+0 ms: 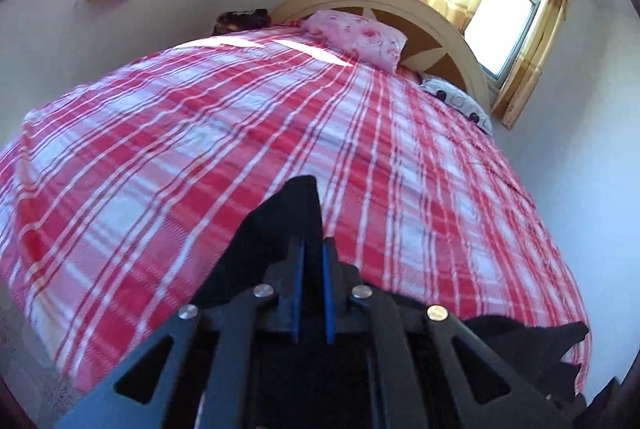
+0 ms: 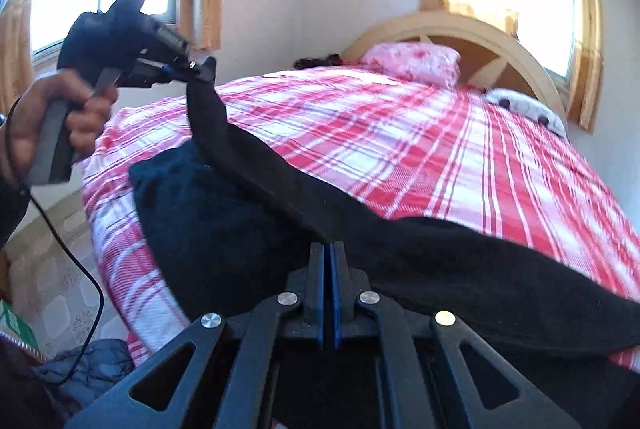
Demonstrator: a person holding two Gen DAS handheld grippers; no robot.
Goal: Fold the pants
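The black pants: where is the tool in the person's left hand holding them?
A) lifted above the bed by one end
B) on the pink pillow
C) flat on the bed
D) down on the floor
A: the left gripper is pinched shut on one end of the black pants, which hang from it down to the bed.

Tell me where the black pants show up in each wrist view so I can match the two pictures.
Left wrist view: the black pants rise at bottom centre, pinched in the left gripper; more cloth lies at lower right.
Right wrist view: the pants stretch across the lower half, from the left gripper at upper left to the right gripper.
Shared landmark: the pink pillow at the headboard.
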